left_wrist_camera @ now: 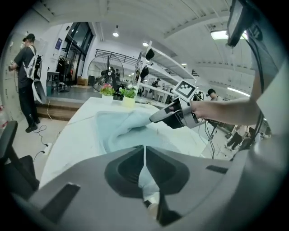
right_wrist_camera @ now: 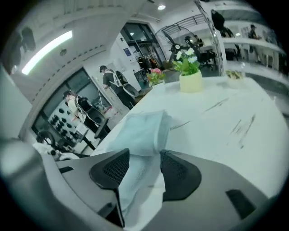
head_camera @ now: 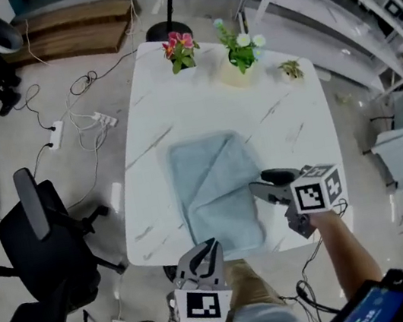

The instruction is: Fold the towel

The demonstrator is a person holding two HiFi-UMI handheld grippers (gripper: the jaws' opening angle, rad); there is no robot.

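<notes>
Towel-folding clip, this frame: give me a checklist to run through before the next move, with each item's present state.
1. Towel lying on the table: ok.
2. Right gripper ready to grip: ok. Its jaws are apart and the towel's edge sits between them, unpressed.
3. Left gripper holding cloth: cannot tell. Its jaws are together at the towel's near edge.
4. Layers lying flat: not ok. A fold bulges up beside the right gripper.
5. Pink flowers and yellow pot clear of the towel, at the far end: ok.
</notes>
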